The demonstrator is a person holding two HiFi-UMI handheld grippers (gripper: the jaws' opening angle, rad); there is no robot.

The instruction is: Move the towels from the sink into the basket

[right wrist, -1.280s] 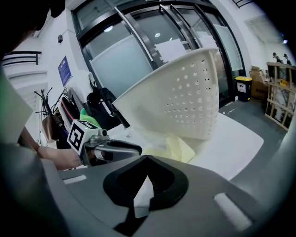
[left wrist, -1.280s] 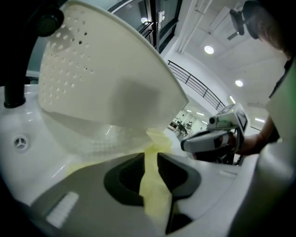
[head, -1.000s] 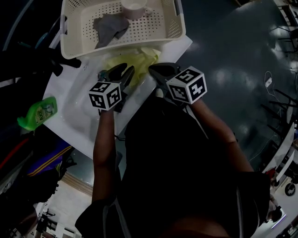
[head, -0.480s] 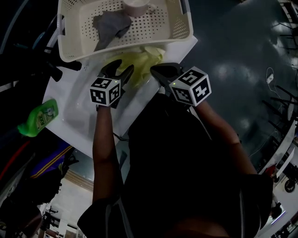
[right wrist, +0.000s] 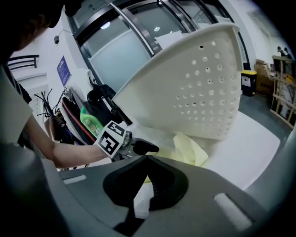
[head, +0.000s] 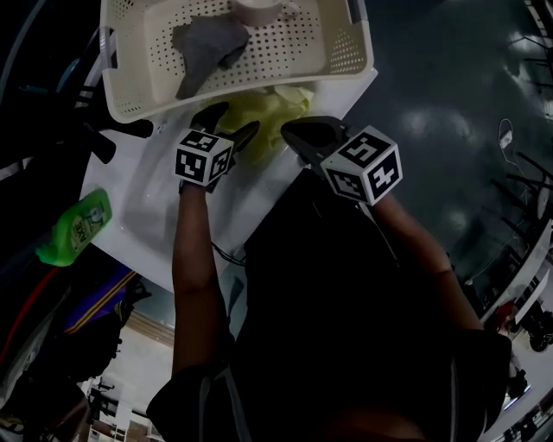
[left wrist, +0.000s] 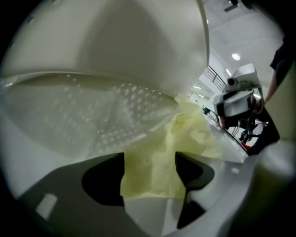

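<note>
A yellow towel (head: 278, 105) lies crumpled in the white sink (head: 154, 200), just under the near wall of the cream perforated basket (head: 289, 53). A grey towel (head: 204, 43) is inside the basket. My left gripper (head: 232, 121) is over the yellow towel's near edge and its jaws are opening. In the left gripper view the yellow towel (left wrist: 185, 134) lies in the gap of the left gripper (left wrist: 150, 159), and neither pad squeezes it. My right gripper (head: 291, 131) hovers to the right of the towel with its jaws together, nothing in them. The right gripper (right wrist: 147, 159) looks towards the yellow towel (right wrist: 190, 149).
A pale round cup (head: 259, 9) stands in the basket's far part. A green bottle (head: 76, 226) lies at the sink's left edge, with dark bags and cables past it. The basket (right wrist: 194, 88) overhangs the sink. Dark floor lies to the right.
Both grippers have moved forward towards the basket. The left gripper's jaws have spread wider over the yellow towel. The right gripper's jaws stay together.
</note>
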